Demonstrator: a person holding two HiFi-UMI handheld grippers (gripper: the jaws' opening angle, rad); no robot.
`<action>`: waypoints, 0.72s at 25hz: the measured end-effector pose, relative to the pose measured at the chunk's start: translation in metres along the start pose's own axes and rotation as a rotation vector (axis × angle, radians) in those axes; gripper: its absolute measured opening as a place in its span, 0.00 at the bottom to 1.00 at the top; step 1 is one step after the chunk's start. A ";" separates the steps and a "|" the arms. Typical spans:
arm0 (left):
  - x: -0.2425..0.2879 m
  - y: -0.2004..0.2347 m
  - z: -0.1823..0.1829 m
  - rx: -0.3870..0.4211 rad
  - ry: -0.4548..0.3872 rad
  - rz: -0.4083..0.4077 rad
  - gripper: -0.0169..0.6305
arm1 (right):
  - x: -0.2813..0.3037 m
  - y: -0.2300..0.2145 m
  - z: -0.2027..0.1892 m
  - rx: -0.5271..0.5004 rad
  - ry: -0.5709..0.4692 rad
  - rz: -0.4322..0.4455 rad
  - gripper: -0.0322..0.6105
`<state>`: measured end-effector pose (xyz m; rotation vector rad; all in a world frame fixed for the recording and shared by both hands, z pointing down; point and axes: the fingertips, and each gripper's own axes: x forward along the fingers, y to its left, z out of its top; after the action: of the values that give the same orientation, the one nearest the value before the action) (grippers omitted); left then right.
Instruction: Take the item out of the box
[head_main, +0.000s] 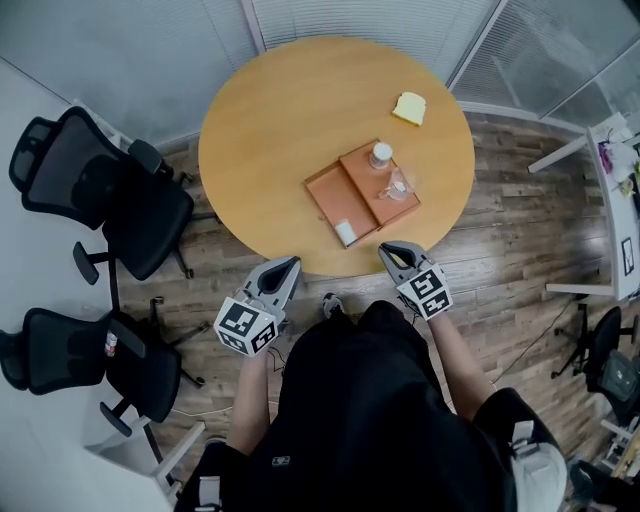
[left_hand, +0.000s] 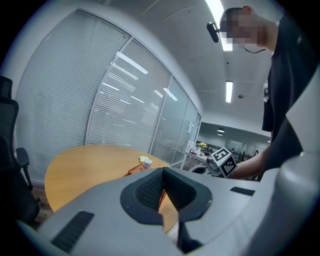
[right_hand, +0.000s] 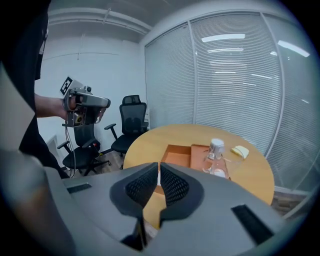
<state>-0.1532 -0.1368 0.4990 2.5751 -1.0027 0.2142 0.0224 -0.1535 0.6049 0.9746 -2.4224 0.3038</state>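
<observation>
An open orange box (head_main: 330, 197) lies on the round wooden table (head_main: 270, 120), its two halves side by side. A clear bottle with a white cap (head_main: 384, 168) stands in the right half. A small white item (head_main: 346, 232) rests in the near corner of the left half. Both grippers hover just off the table's near edge, short of the box. My left gripper (head_main: 288, 266) is shut and holds nothing. My right gripper (head_main: 388, 250) is also shut and empty. In the right gripper view the box (right_hand: 180, 155) and bottle (right_hand: 215, 159) lie beyond the closed jaws.
A pale yellow sponge-like item (head_main: 409, 107) sits on the far side of the table. Two black office chairs (head_main: 110, 195) (head_main: 90, 360) stand left of the table. Glass walls with blinds enclose the room, and a white desk (head_main: 615, 200) stands at the right.
</observation>
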 end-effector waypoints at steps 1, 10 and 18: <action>-0.002 0.003 0.000 -0.003 0.001 0.000 0.04 | 0.003 0.002 0.001 0.003 0.002 0.002 0.06; -0.001 0.012 -0.004 -0.017 0.020 -0.005 0.04 | 0.038 -0.003 -0.006 0.022 0.065 0.032 0.06; 0.010 0.030 -0.006 -0.034 0.037 0.030 0.04 | 0.083 -0.002 -0.023 0.036 0.185 0.131 0.06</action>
<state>-0.1658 -0.1613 0.5153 2.5178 -1.0234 0.2497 -0.0189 -0.1941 0.6681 0.7676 -2.3217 0.4652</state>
